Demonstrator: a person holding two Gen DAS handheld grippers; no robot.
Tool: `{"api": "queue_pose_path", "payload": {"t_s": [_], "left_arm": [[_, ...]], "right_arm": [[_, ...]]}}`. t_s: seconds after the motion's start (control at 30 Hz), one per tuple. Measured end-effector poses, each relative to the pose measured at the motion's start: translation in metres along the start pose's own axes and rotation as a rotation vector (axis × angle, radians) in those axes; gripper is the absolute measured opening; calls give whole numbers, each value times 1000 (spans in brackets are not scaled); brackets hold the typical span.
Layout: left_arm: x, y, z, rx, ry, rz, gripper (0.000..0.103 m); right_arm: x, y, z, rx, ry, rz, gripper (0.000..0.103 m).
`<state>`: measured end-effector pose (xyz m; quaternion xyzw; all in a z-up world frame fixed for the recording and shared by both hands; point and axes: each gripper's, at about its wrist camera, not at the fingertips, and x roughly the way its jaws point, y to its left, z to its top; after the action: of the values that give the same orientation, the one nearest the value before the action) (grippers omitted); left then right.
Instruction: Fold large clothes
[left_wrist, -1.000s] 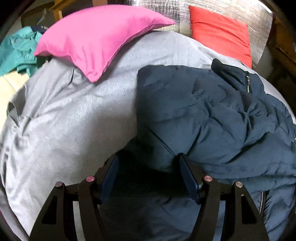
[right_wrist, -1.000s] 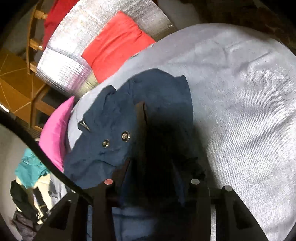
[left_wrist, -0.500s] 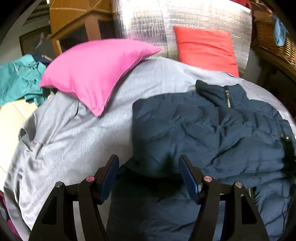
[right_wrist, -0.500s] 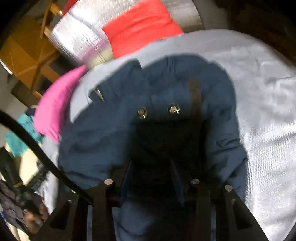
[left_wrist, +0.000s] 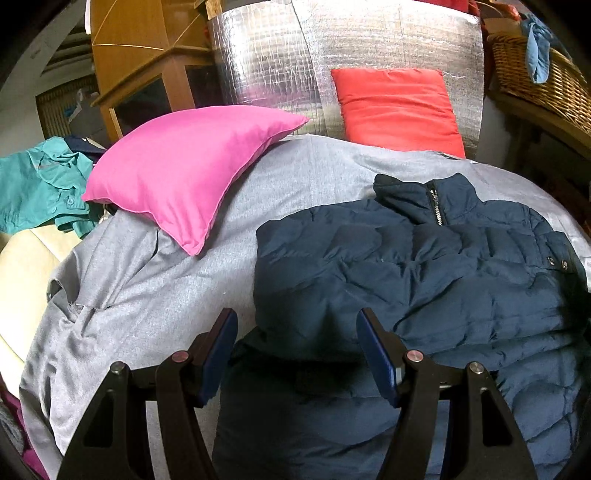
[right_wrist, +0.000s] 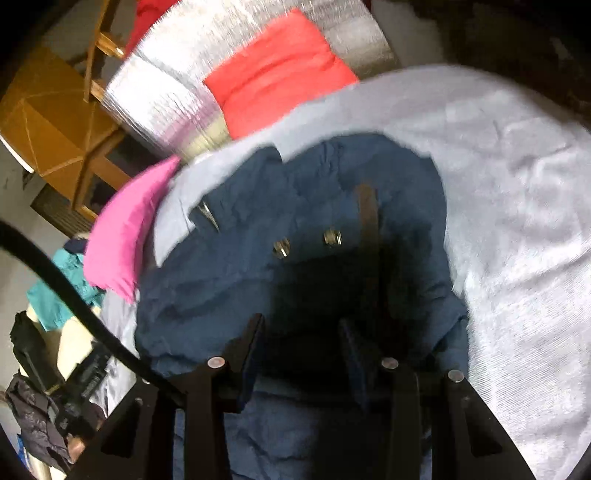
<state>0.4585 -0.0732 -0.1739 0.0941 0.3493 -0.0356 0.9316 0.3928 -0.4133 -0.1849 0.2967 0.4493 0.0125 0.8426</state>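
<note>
Left gripper (left_wrist: 297, 325): the blue-padded fingers are seen spread wide, with nothing pinched between them; they are held above the near-left edge of the jacket.
Right gripper (right_wrist: 301, 328): the jaws are seen parted over a dark, shadowed fold of the jacket; whether cloth is touched cannot be told from the blurred view.
Jacket (left_wrist: 424, 280): a navy quilted garment is laid on the grey sheet, at the right of the left wrist view; its upper half is folded over the lower part, and the collar is turned toward the far end.
Zip (left_wrist: 435, 204): a short metal run is shown at the collar, closed.
Snaps (right_wrist: 306, 242): two metal studs are shown side by side on the jacket, just beyond the right gripper.
Grey sheet (left_wrist: 155, 280): it is spread, wrinkled, under the jacket and the pillow.
Pink pillow (left_wrist: 184, 166): it is rested on the sheet's far-left part, apart from the jacket.
Red cushion (left_wrist: 397, 107): it is propped against the silver foil panel (left_wrist: 280, 51) beyond the sheet.
Teal garment (left_wrist: 37, 188): it is heaped at the far left, beside the pillow.
Wicker basket (left_wrist: 535, 74): it is placed at the upper right.
</note>
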Motion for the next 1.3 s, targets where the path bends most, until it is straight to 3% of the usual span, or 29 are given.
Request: {"api": "queue_pose_path", "payload": {"t_s": [0.1, 0.33, 0.43, 0.5, 0.8, 1.03, 1.17, 1.27, 1.3], "left_arm": [[0, -2, -1, 4, 1, 4, 68], [2, -1, -2, 10, 7, 11, 68], [3, 2, -3, 6, 18, 16, 69], [5, 6, -4, -8, 31, 19, 73], [45, 41, -16, -173, 207, -51, 73], [57, 49, -26, -214, 256, -60, 74], [62, 55, -26, -236, 257, -65, 73], [69, 62, -24, -260, 239, -61, 73], [72, 64, -23, -273, 232, -65, 73]], "right_arm": [[12, 2, 1, -14, 27, -15, 46], [-10, -3, 4, 10, -13, 14, 46], [-27, -12, 5, 33, -65, -1, 60], [-36, -23, 5, 57, -93, -5, 63], [-31, -66, 11, 197, -72, 13, 63], [-6, -71, 8, 235, -48, -1, 69], [3, -64, 6, 219, -66, -12, 68], [4, -51, 7, 171, -66, -1, 54], [3, -43, 7, 140, -75, -7, 54]]}}
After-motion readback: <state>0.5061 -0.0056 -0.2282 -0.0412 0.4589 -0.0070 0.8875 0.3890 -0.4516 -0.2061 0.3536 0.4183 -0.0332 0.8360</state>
